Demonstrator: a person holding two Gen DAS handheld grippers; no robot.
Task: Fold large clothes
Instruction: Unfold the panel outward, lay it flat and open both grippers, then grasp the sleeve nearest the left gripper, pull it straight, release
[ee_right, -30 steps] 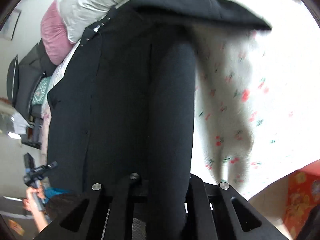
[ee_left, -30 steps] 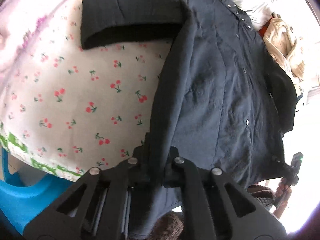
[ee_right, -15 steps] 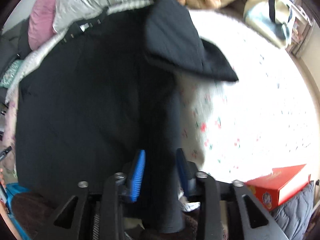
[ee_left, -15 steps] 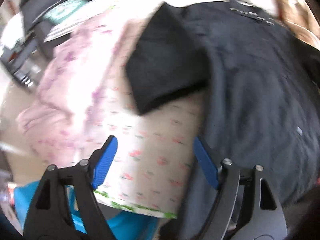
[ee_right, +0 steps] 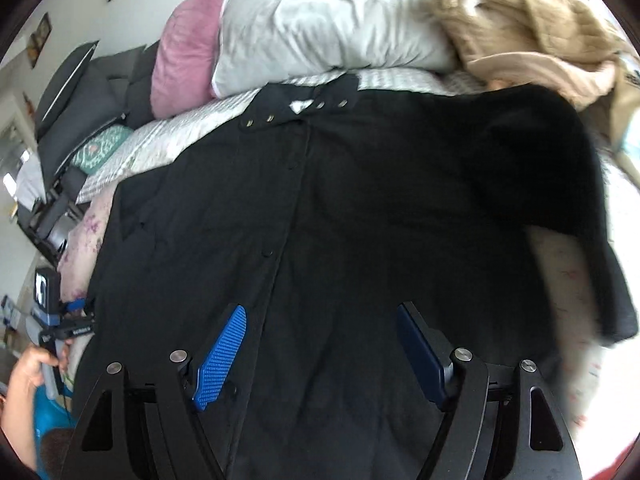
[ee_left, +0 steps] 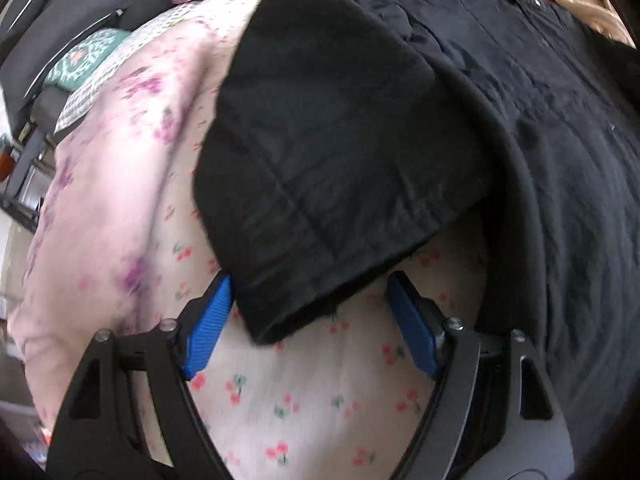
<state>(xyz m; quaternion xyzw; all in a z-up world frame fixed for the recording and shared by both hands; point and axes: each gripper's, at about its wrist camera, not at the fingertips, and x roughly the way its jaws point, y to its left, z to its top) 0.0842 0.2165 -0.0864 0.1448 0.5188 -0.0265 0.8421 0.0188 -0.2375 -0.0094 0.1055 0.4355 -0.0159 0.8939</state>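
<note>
A large black button-front shirt (ee_right: 320, 200) lies spread flat on the bed, collar toward the pillows. Its left short sleeve (ee_left: 320, 168) sticks out over the cherry-print sheet (ee_left: 304, 400). My left gripper (ee_left: 308, 308) is open, its blue pads either side of the sleeve's cuff, holding nothing. My right gripper (ee_right: 320, 340) is open above the shirt's lower front, near the button placket, holding nothing. The right sleeve (ee_right: 540, 168) lies spread at the right.
A white pillow (ee_right: 332, 24), a pink pillow (ee_right: 184, 52) and a tan garment (ee_right: 528, 28) lie at the bed's head. A pink floral blanket (ee_left: 104, 184) lies left of the sleeve. The other hand-held gripper (ee_right: 52, 312) shows at the left edge.
Both grippers let go of the shirt's bottom hem and opened. The left one moved up to the left sleeve's cuff. The right one pulled back over the shirt's front.
</note>
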